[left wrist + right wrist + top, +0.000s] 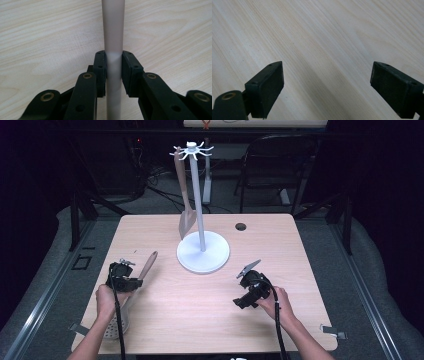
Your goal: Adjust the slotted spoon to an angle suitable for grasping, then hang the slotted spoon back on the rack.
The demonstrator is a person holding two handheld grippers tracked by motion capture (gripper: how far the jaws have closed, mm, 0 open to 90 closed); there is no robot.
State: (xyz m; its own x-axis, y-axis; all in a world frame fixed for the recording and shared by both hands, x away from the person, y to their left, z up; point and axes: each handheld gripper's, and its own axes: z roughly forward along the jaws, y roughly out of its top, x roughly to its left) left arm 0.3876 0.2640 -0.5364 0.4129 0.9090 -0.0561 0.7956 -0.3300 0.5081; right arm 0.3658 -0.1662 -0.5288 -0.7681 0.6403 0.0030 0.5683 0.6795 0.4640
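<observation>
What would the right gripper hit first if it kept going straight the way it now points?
Most likely the bare wooden table. The right gripper, jaws wide open with nothing between them, looks down onto plain wood, though how far off is unclear.

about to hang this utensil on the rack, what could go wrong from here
The left gripper clamps the utensil handle on a narrow round shaft, so it could swivel or slip in the pads. In the high view its perforated metal head hangs past the near table edge and may catch there when lifted. A spatula already hangs from the white rack; a careless approach could knock it or tip the rack. The right gripper is open and idle.
</observation>
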